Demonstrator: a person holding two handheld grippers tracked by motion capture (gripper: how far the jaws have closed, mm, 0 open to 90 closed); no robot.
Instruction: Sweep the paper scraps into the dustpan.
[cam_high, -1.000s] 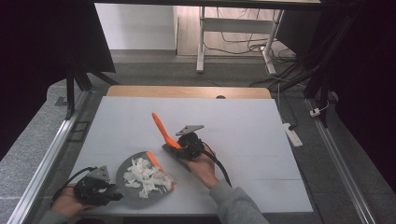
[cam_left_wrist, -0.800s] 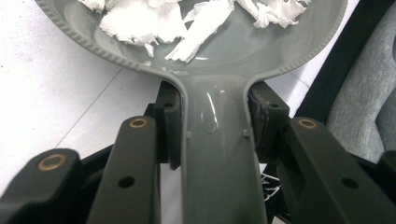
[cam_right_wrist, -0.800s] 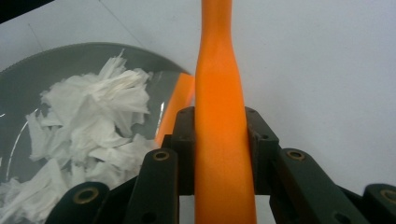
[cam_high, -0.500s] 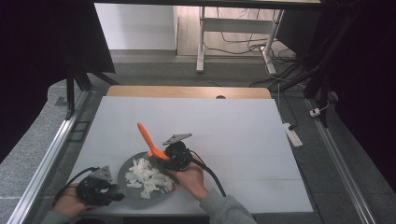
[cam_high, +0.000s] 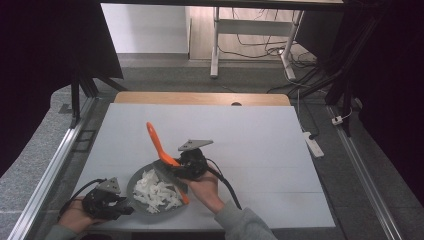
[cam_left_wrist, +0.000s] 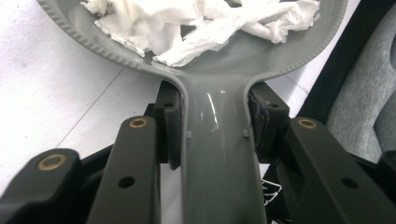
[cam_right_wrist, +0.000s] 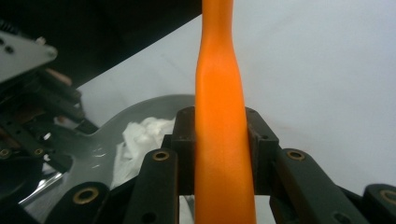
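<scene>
From above, a white counter (cam_high: 260, 150) fills the middle of the room, with a strip of bare wood along its far edge and grey carpeted floor around it. Metal rails run down both long sides, and dark curtains hang to the left and right. Beyond the far edge stands a white frame with loose cables on the floor, and a white power strip (cam_high: 313, 143) lies off the right side. Near the front left corner sits a grey pan (cam_high: 135, 186) heaped with torn white paper (cam_high: 157, 191). The left gripper (cam_high: 122, 210) lies low at the near left, against the pan's handle. The right gripper (cam_high: 176, 170) hovers over the pan's far right rim, holding an orange spatula (cam_high: 159, 142) whose handle slants up and away to the far left while its dark blade dips into the pan.

In the left gripper view, the jaws are clamped on either side of the pan's grey handle (cam_left_wrist: 217, 154). The pan's beaded rim (cam_left_wrist: 107, 51) curves across the top, with the crumpled paper (cam_left_wrist: 201, 21) inside, white counter on the left and grey floor on the right.

In the right gripper view, the jaws are pressed tight against the orange spatula's handle (cam_right_wrist: 222, 135), which rises straight up the middle. Behind it lie the pan (cam_right_wrist: 135, 112) and paper (cam_right_wrist: 144, 133) at left, and plain white counter at right.
</scene>
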